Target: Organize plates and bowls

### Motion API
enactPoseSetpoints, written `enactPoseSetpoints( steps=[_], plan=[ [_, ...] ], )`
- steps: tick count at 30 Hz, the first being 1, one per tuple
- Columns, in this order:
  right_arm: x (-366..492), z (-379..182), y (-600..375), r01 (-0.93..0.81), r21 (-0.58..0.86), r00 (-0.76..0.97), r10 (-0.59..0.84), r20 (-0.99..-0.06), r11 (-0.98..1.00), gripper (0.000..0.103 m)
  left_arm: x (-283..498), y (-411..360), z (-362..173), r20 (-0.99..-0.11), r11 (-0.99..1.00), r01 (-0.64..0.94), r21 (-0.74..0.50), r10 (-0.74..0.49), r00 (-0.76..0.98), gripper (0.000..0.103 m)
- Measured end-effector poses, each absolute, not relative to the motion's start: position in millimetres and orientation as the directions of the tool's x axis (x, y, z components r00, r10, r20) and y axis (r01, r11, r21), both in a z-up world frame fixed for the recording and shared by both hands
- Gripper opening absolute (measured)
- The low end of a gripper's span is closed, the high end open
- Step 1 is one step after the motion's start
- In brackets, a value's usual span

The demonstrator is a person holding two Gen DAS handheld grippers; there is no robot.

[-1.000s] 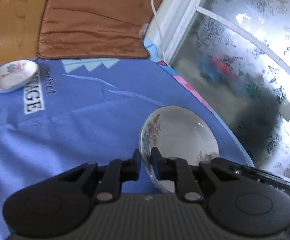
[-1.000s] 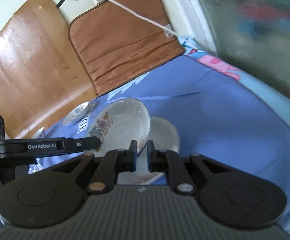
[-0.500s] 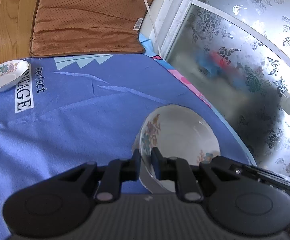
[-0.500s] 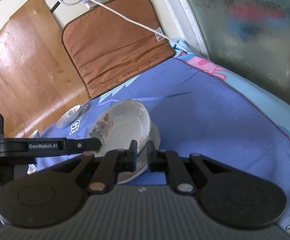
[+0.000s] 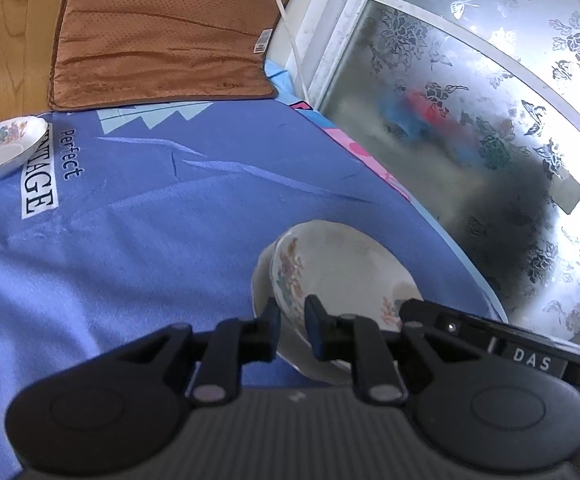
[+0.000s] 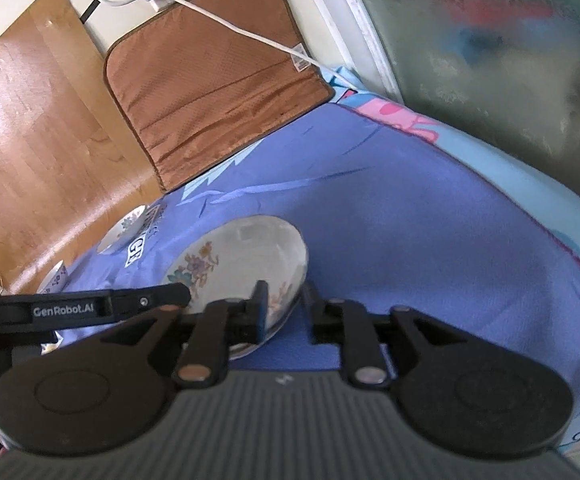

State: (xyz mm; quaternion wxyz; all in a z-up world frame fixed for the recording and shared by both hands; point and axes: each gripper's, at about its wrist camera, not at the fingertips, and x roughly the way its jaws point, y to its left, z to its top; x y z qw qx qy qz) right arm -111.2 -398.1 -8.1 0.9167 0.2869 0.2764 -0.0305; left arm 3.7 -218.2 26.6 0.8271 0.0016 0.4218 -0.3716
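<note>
A white floral bowl [image 5: 342, 276] sits on a white plate [image 5: 262, 280] on the blue cloth. My left gripper [image 5: 292, 314] is shut on the bowl's near rim. In the right wrist view the same bowl [image 6: 246, 260] lies low on the cloth, and my right gripper [image 6: 286, 300] stands open around its right rim, fingers apart from it. The left gripper's finger [image 6: 146, 300] shows at the bowl's left side.
A small floral dish [image 5: 4, 148] sits at the cloth's far left, also in the right wrist view [image 6: 124, 228]. Another dish edge [image 6: 52, 278] lies nearer. A brown mat [image 5: 162, 36] and white cable lie beyond. A frosted window [image 5: 490, 120] bounds the right side.
The bowl has come down onto the plate. My right gripper has opened and let go of the bowl's rim. The left gripper stays shut on it.
</note>
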Motion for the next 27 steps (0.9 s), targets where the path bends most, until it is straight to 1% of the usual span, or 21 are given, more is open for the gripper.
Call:
enactPoseSetpoints(
  steps=[4,9,13,18,22,24,27],
  plan=[
    [-112,-2,-389,0.222,0.453,0.863,0.042,-0.503,0.863,0.026,3,-212,30,-0.687,0.727,0.616,-0.303,-0.615,0.388,0.015],
    [-109,8,-382,0.204,0.404,0.876,0.017,-0.481,0.892,0.026,8,-200,33,-0.671,0.73,0.602,-0.323,-0.625,0.398,0.015],
    [-106,14,-376,0.188,0.392,0.88,0.023,-0.474,0.901,0.026,9,-186,37,-0.649,0.727,0.599,-0.334,-0.639,0.413,0.015],
    [-95,26,-358,0.139,0.366,0.882,0.053,-0.468,0.92,0.026,14,-157,40,-0.634,0.755,0.568,-0.328,-0.621,0.46,0.015],
    [-81,34,-341,0.083,0.357,0.877,0.102,-0.47,0.93,0.026,27,-117,37,-0.631,0.802,0.498,-0.329,-0.579,0.516,0.015],
    [-71,36,-330,0.048,0.367,0.87,0.141,-0.472,0.929,0.026,33,-95,34,-0.636,0.837,0.455,-0.305,-0.534,0.557,0.015],
    [-53,38,-312,-0.006,0.4,0.853,0.213,-0.476,0.916,0.026,43,-61,29,-0.639,0.897,0.373,-0.239,-0.434,0.635,0.015]
  ],
)
